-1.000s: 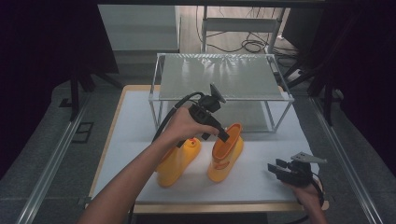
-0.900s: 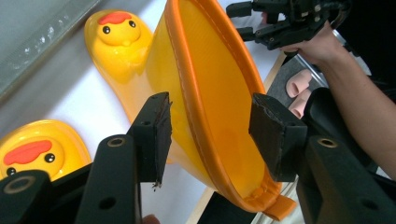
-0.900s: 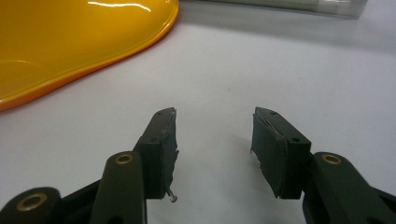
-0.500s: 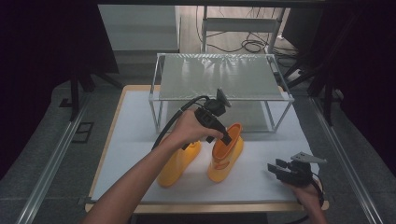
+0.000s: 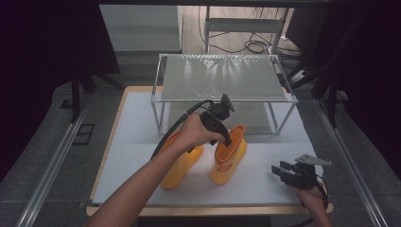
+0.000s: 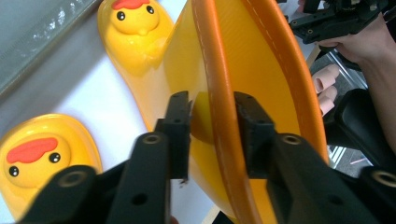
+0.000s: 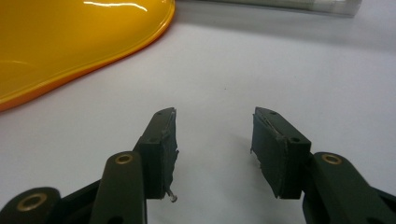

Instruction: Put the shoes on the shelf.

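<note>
My left tool (image 5: 226, 138) is down at the top of the upright yellow boot (image 5: 229, 153), its jaws straddling the orange rim (image 6: 224, 112): one jaw inside the shaft, one outside. There's a sliver of daylight on either side of that rim, so I'm not clamped yet, just bracketing it. I'd say the rim is the sensible place to take it, thin and stiff enough for two narrow jaws, where the rounded foot would slip.

The other boot (image 5: 182, 163) lies just beside it on its left, under my forearm. In the left gripper view both toes show little duck faces, the far one (image 6: 135, 16) and the near one (image 6: 35, 158).

My right tool (image 5: 283, 171) rests low at the near right corner of the surface (image 5: 265, 187), jaws spread wide with nothing between them, parked well clear, I reckon, while the left works. A yellow boot edge (image 7: 84, 37) sits off to its upper left.

The surface is a white sheet on a wooden-edged top. Behind the boots stands a metal-framed rack (image 5: 222, 78) with a pale mesh shelf. Beyond it, dim room, grey floor, loose cables (image 5: 255, 46).
</note>
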`<state>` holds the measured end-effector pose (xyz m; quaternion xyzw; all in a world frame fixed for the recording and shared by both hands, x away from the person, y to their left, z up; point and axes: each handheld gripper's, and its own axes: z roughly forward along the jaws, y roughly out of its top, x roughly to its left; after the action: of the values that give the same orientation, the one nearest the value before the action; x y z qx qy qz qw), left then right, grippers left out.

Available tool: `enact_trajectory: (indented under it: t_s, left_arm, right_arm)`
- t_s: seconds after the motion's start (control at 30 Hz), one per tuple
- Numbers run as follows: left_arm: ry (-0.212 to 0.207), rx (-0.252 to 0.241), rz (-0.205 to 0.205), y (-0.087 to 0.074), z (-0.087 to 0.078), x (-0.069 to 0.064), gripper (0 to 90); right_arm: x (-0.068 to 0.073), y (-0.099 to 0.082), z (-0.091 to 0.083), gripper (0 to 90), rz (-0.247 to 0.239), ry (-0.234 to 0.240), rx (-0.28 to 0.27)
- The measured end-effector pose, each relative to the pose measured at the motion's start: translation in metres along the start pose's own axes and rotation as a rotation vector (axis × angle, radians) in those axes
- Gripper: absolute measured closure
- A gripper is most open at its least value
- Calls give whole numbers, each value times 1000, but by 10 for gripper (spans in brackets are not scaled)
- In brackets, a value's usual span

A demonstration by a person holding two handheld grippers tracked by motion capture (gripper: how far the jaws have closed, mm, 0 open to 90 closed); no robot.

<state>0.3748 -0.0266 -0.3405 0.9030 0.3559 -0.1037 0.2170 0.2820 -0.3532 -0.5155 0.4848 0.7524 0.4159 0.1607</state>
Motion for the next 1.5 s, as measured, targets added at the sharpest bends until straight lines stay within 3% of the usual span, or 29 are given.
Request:
enact_trajectory:
  t_s: [0.17,0.47,0.67,0.8,0.93,1.27,1.37,1.47,1.5]
  left_arm:
    - [17,1,-1,-1,0,0,854]
    - [13,-51,-18,1,-8,1,865]
    - [-22,-106,-5,-4,-30,-3,865]
    - [-32,-143,-2,-16,-45,-5,865]
    - [-14,-149,13,-32,-54,-5,865]
    - [33,-136,1,-73,-57,14,865]
    - [27,-150,-1,-82,-58,17,864]
    - [33,-123,10,-89,-50,19,862]
    - [15,-125,6,-92,-48,19,860]
  right_arm:
    - [0,0,0,494,2,-2,4]
    - [-2,0,-2,497,6,-12,-5]
    - [-3,0,-3,498,13,-18,-12]
    - [-1,1,-3,498,12,-17,-12]
    - [-1,1,-3,498,14,-16,-13]
    - [1,0,0,498,9,-16,-7]
    - [1,0,1,498,9,-15,-1]
    - [2,0,1,498,5,-15,-1]
    - [2,0,1,498,2,-14,0]
